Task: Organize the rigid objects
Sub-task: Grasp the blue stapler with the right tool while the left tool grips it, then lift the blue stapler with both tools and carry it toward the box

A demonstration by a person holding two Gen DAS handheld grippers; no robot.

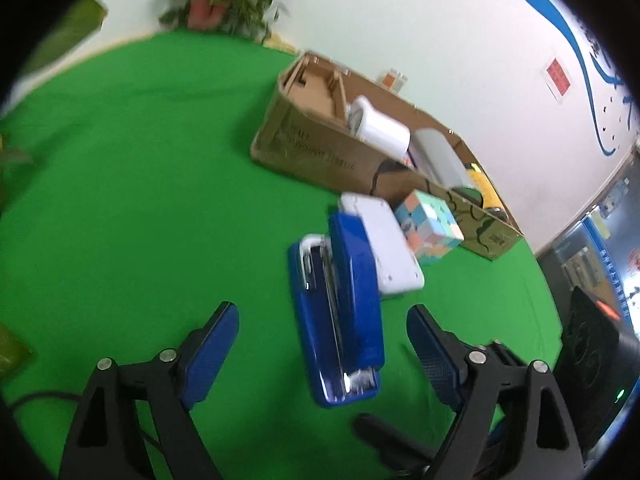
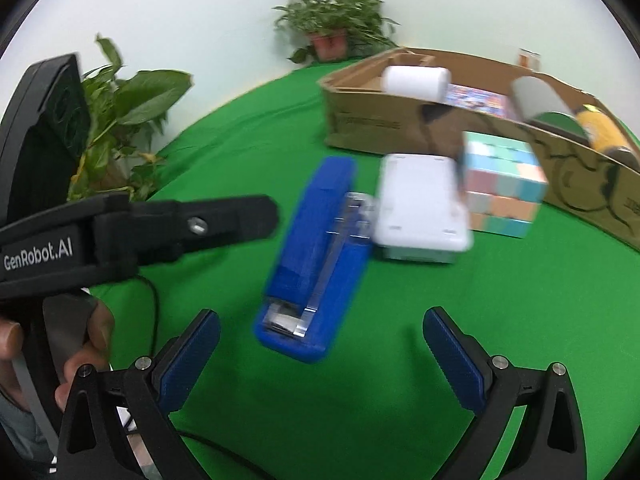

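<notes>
Both the left gripper [image 1: 322,344] and right gripper [image 2: 320,344] are held wide open (nothing gripped), seemingly so the blue stapler [image 1: 340,312] can be straddled.

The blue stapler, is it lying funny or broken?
It looks odd but not visibly broken. The blue stapler lies tipped on its side on the green cloth, its metal staple track showing, pressed against the white box.

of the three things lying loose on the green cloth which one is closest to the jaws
The blue stapler. In both wrist views it lies just ahead of the open jaws, while the white case and the pastel cube sit farther back, by the cardboard box.
</notes>
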